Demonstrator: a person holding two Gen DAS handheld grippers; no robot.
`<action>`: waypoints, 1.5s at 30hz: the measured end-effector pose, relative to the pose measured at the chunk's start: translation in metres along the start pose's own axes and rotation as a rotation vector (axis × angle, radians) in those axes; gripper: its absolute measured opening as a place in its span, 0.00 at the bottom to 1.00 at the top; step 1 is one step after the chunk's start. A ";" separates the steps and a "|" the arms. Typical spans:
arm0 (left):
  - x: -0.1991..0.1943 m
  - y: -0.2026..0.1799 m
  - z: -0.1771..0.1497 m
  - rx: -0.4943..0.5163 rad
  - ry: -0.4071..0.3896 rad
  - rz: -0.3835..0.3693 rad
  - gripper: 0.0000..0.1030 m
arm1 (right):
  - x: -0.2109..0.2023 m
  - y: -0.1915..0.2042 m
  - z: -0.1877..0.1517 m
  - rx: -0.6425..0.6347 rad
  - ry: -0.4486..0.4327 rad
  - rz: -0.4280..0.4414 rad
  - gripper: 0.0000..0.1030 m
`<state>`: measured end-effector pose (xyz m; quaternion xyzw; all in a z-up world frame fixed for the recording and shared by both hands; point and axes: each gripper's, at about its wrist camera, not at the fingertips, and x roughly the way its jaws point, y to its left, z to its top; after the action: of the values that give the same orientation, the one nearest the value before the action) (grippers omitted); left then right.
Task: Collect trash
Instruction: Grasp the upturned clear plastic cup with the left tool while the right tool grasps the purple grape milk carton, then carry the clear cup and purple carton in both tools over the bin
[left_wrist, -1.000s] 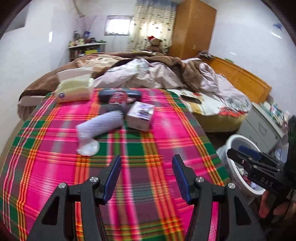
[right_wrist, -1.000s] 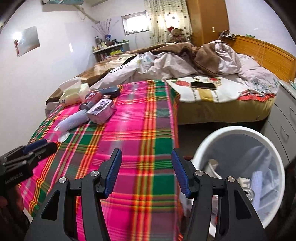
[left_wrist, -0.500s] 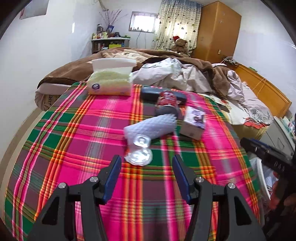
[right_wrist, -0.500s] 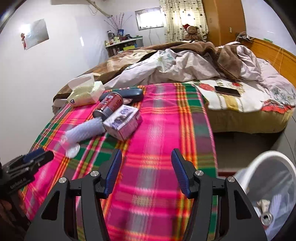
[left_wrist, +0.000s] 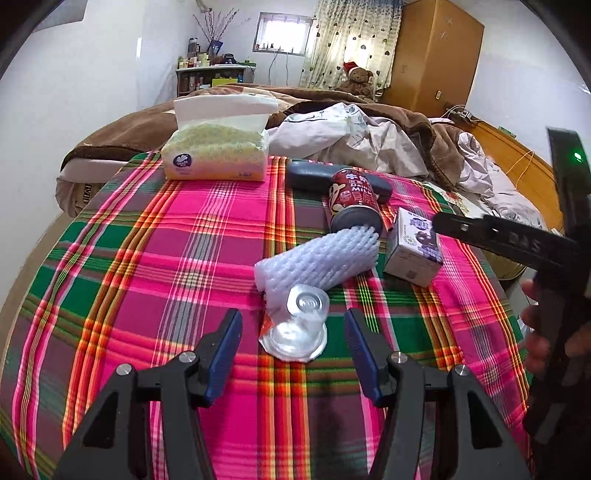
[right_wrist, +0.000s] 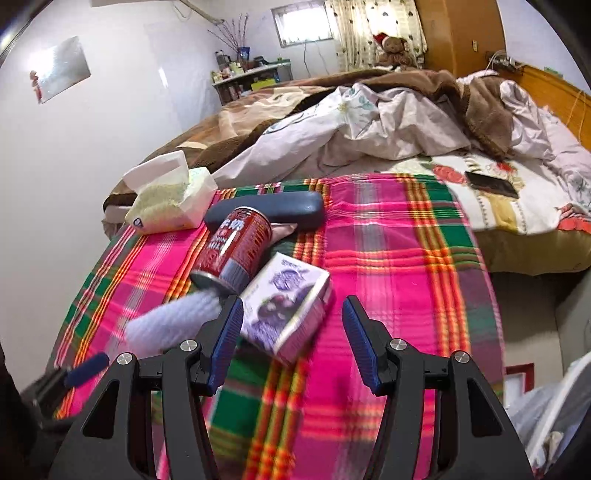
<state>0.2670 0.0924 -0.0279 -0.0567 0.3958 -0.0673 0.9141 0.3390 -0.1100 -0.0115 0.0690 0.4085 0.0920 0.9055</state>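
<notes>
Bedding fills the far half of the room: a brown blanket (right_wrist: 369, 79) and a rumpled pale quilt (right_wrist: 351, 129) heaped on the bed. Nearer, a pink-and-green plaid cloth (left_wrist: 166, 258) carries the trash cluster. Tissue pack (left_wrist: 218, 147) sits at the cloth's far edge, apart from the rest. Dark glasses case (left_wrist: 306, 177) lies behind a red can (left_wrist: 351, 199) tipped on its side. White foam net sleeve (left_wrist: 321, 258) lies against the can's end, angled toward the camera. Small purple-print carton (right_wrist: 288, 306) rests just beside the sleeve and can. Clear plastic cup (left_wrist: 299, 325), crumpled, lies on its side at the sleeve's near end.

Left gripper (left_wrist: 293, 350): jaws spread, nothing held, cup lying in line between the fingertips but untouched. Right gripper (right_wrist: 291, 339): jaws likewise parted and empty, poised over the carton's near corner; contact not seen. White bin rim (right_wrist: 561, 387) shows at the lower right edge of the right view.
</notes>
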 end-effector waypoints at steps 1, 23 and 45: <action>0.002 0.001 0.001 0.004 0.002 -0.001 0.57 | 0.004 0.001 0.002 0.000 0.005 -0.002 0.56; 0.033 0.012 0.008 -0.023 0.058 -0.014 0.57 | 0.044 0.016 0.008 -0.027 0.112 -0.101 0.69; 0.030 0.005 0.005 0.007 0.051 0.010 0.38 | 0.039 -0.002 -0.005 -0.025 0.105 -0.146 0.55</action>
<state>0.2913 0.0925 -0.0466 -0.0497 0.4191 -0.0659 0.9042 0.3605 -0.1027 -0.0432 0.0228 0.4583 0.0344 0.8878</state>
